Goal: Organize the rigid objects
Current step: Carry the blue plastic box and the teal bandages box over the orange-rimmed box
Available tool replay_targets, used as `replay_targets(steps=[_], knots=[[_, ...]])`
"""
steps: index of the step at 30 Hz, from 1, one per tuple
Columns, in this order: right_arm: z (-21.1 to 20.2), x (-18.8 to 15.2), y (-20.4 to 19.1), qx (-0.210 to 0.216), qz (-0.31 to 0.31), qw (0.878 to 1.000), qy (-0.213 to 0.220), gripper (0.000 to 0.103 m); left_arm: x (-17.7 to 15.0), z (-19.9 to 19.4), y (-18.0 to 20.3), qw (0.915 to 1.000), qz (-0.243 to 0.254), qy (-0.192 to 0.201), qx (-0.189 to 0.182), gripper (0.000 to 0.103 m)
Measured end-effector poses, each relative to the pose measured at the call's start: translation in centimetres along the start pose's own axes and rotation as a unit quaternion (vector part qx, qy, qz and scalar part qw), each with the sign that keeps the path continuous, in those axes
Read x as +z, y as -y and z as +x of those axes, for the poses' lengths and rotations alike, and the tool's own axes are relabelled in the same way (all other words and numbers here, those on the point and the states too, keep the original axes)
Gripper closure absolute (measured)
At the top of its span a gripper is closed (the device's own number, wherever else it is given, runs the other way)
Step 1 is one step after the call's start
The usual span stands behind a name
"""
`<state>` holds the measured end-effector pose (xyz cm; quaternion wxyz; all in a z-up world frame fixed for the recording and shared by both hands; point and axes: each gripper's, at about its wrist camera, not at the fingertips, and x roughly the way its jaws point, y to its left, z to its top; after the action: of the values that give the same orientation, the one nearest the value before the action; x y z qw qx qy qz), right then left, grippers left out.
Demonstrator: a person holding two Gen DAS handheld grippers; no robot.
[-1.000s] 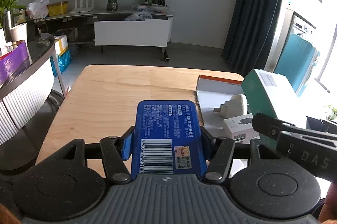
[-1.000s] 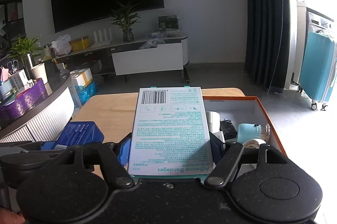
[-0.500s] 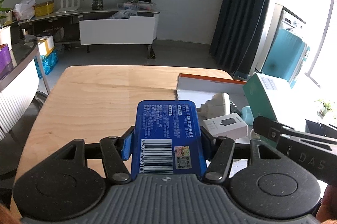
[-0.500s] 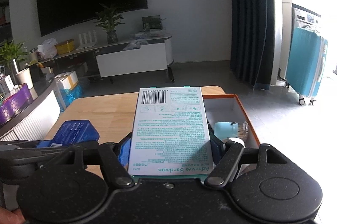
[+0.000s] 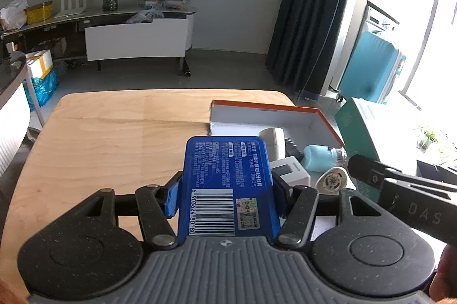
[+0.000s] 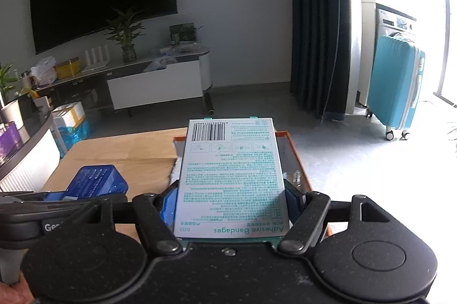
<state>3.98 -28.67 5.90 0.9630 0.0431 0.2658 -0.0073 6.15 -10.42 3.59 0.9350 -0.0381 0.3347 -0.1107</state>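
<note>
Blue rectangular barcoded box point(image 5: 225, 184) sits pinched in the left gripper point(image 5: 225, 197); the right gripper point(image 6: 231, 202) pinches a white-and-green adhesive bandage box point(image 6: 231, 175).

We read "Adhesive Bandages" upside down on the white box point(image 6: 231, 175), with "DZ53" beside it and a barcode at its far end; the green small print is too fine for us. The blue box point(image 5: 225, 184) carries a barcode with digits along its edge, roughly "6 903624 80180", a square code sticker and unreadable white print. The right claw's point(image 5: 405, 198) body shows "DAS"; the left claw's point(image 6: 54, 221) body shows "Ge".
</note>
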Motion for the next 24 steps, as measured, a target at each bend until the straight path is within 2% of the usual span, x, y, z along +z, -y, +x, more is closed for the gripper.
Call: replay_targets(steps=[9, 24], knots=[[0.8, 0.7, 1.7, -0.019, 0.007, 1.000, -0.002, 0.019, 0.6, 1.2, 1.8, 0.9996, 0.016, -0.007, -0.021, 0.041], [2.8, 1.8, 3.0, -0.023, 0.008, 1.000, -0.009, 0.019, 1.1, 3.1, 3.5, 0.9987, 0.033, -0.023, -0.032, 0.041]])
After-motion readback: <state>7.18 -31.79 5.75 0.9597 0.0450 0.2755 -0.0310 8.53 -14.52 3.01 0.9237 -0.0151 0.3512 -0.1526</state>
